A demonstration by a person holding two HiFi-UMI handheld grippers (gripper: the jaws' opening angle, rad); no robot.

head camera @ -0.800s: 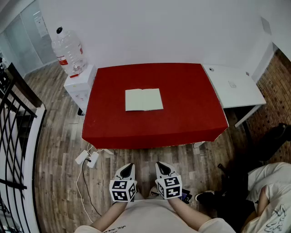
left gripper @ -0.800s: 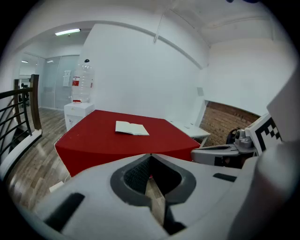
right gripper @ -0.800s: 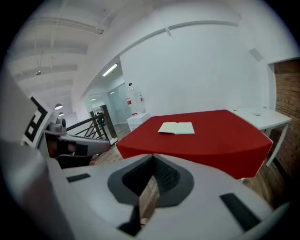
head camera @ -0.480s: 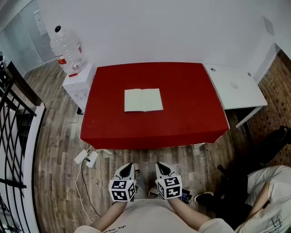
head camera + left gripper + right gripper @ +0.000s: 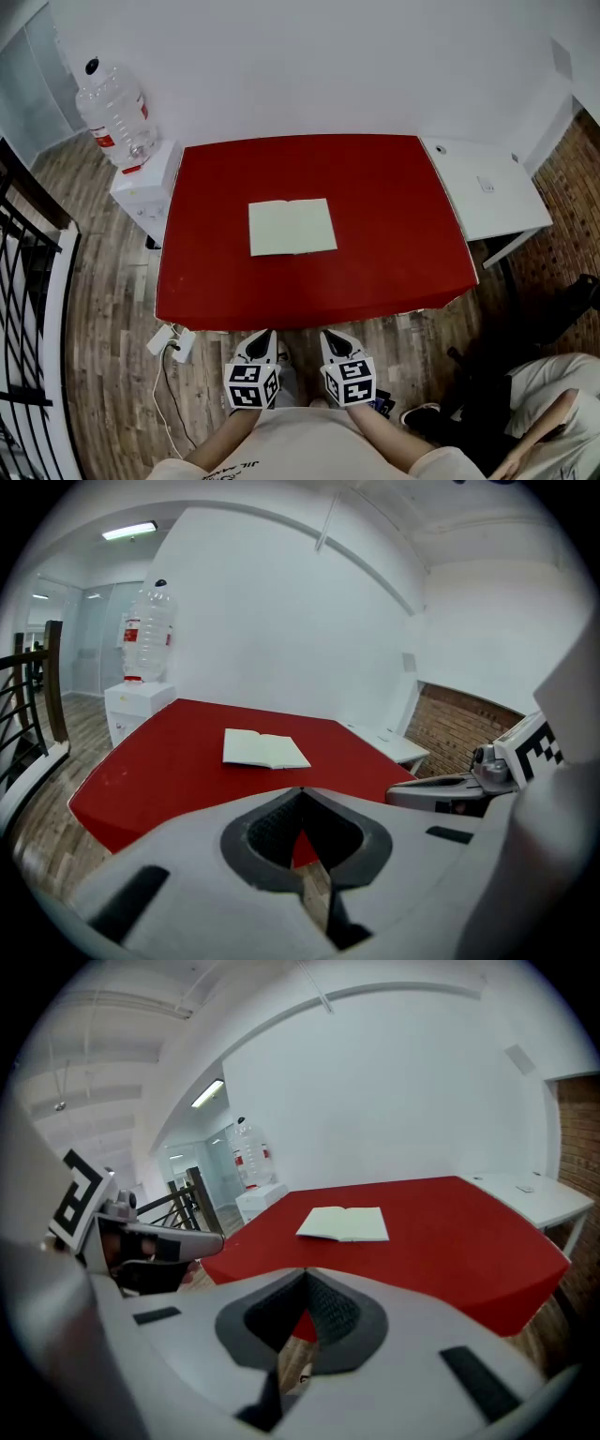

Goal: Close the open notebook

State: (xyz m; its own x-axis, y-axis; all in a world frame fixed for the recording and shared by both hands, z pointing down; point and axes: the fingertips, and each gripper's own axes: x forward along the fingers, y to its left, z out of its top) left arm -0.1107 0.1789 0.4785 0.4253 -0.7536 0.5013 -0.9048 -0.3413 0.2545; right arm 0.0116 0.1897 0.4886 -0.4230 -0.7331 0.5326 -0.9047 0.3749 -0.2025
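L gripper [image 5: 262,339] and R gripper [image 5: 335,339] hang side by side, close together, tips angled down and fwd over the wood floor [image 5: 103,384], just short of the near edge of the red table [image 5: 394,244]. Both are pressed together, tips meeting, both empty. The open notebook [image 5: 292,227] lies flat, pages up, straight ahead of the pair at about mid-table, slightly more on the L gripper's side, spine running away from the tips. Bare red cloth rings it on all sides, so it sits well in from every edge, w/ a wide strip btwn it and the near edge. Ahead-left of the L gripper a white cabinet [image 5: 142,187] stands just beside the table's left edge, a water bottle [image 5: 114,108] upside down on top. A dark railing [image 5: 23,281] runs farther left. A power strip [image 5: 174,343] w/ cable lies on the floor just left of the L gripper. Ahead-right of the R gripper a white side table [image 5: 483,192] butts against the red one. A second person [image 5: 553,412] sits well right of the R gripper.
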